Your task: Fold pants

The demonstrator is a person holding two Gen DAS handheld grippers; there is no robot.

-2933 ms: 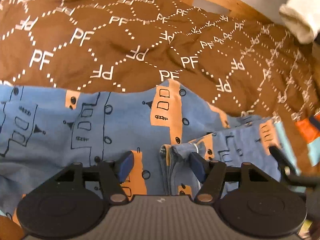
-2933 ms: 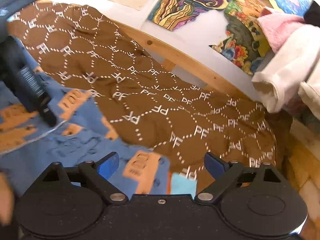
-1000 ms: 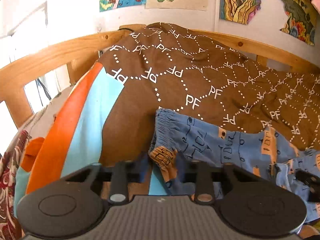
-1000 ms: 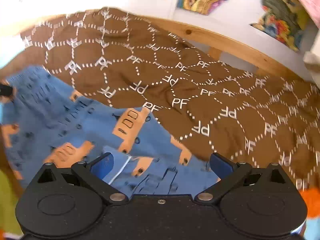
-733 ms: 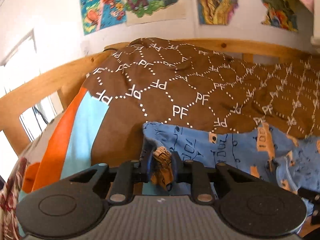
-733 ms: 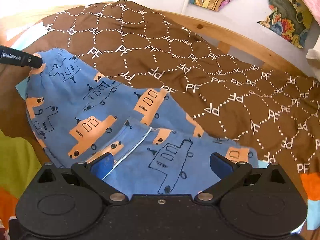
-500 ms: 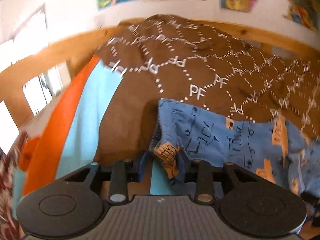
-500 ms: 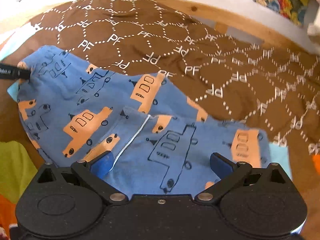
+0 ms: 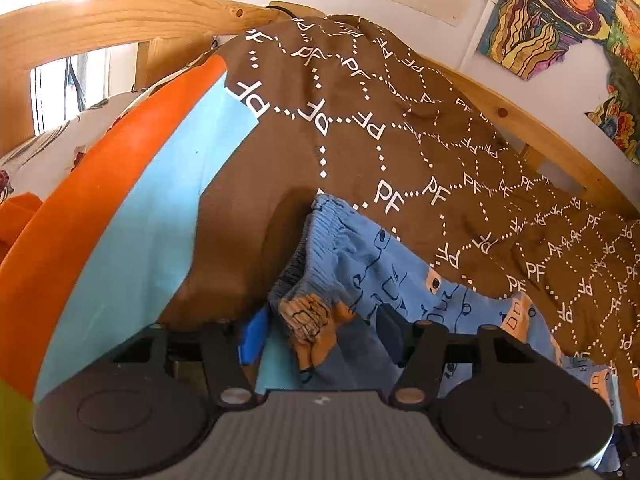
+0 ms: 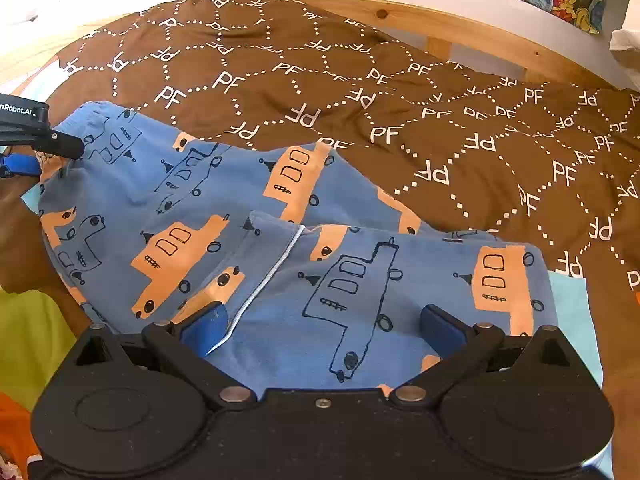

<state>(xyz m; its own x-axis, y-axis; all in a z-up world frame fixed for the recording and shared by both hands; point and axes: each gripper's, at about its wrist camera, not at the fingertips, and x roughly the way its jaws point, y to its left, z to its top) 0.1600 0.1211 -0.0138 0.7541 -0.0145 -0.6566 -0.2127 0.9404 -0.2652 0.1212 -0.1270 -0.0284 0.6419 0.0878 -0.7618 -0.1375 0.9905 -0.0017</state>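
Left claw point(image 9: 320, 330) opening — pants point(image 9: 360, 264) waistband corner between its pads, on brown blanket point(image 9: 360, 140)

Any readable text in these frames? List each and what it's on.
"PF": white letters repeated across the brown patterned blanket, some mirrored.
"nRobot.AI": white print on the black arm of the left gripper, its start cut off at the frame edge.
Blue boat-print pants and colourful wall drawings: no readable text.

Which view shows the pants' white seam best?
The right wrist view. The white seam runs clear across the pants down toward the right claw. The left wrist view shows only the bunched waistband, no seam.
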